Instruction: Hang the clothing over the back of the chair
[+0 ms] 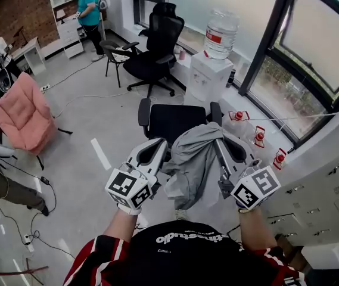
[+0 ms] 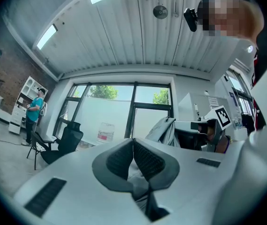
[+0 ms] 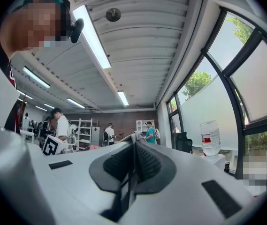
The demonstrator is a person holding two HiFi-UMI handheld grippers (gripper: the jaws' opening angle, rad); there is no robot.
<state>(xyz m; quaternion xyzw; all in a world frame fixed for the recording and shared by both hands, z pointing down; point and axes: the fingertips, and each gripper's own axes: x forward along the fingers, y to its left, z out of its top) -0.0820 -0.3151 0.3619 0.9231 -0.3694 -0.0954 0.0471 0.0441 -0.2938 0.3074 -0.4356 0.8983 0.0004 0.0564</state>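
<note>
Left tongs [image 1: 162, 151] and right tongs [image 1: 218, 146] are both pinched shut on the grey clothing [image 1: 194, 159], which hangs stretched sideways between them, and the back of the black chair [image 1: 175, 121] sits just ahead and lower down, about as near to one hand as the other.

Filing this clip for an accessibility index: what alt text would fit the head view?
Seen from above, a person holds a grey garment up between the left tongs and right tongs, both shut on it, close by a black chair. Around them are a pink chair, a water dispenser and windows.
</note>
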